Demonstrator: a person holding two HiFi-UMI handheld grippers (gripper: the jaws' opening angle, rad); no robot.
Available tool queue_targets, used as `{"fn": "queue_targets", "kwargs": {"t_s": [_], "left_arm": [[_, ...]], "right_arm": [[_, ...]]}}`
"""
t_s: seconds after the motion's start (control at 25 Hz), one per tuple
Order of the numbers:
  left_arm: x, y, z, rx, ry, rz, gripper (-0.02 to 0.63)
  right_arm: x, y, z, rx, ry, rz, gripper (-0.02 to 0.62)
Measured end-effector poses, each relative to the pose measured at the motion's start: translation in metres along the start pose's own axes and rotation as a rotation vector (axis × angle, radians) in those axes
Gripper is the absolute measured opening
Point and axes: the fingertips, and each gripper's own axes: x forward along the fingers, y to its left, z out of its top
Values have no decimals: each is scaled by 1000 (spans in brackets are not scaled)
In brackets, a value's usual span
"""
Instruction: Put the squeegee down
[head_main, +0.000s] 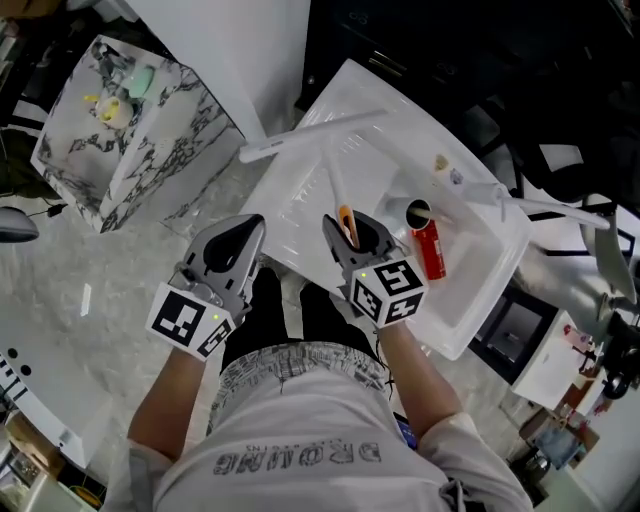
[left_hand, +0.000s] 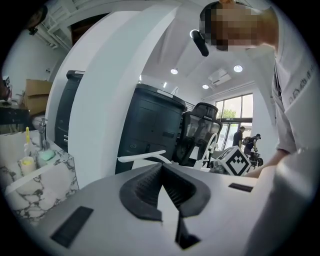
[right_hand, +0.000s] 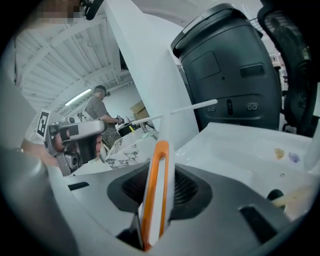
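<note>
Right gripper view shows the right gripper (right_hand: 162, 172) closed on the flat handle of the squeegee (right_hand: 156, 190), its pads pressing the white, orange-edged grip from both sides; the handle runs up and away from the jaws to a long white blade bar set crosswise at the far end. In the head view the squeegee (head_main: 337, 195) is held over the white basin (head_main: 480, 290), with the blade near the far rim; whether the blade touches the basin I cannot tell. The left gripper (left_hand: 162, 170) has its jaws together with nothing between them and sits just beside the right one.

The squeegee looks like light, stiff plastic, probably smooth and a little slippery; the long blade, far from the grip, will likely make it want to swing or twist. The flat handle is the sensible hold, pinched across its broad faces; a hold nearer the blade would steady it.
</note>
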Motion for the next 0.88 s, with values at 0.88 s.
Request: {"fn": "queue_targets", "kwargs": {"t_s": [0.88], "left_arm": [[-15,24,-34,-43,59,-12,18]], "right_arm": [[46,1,-66,69,125,-52,104]]}}
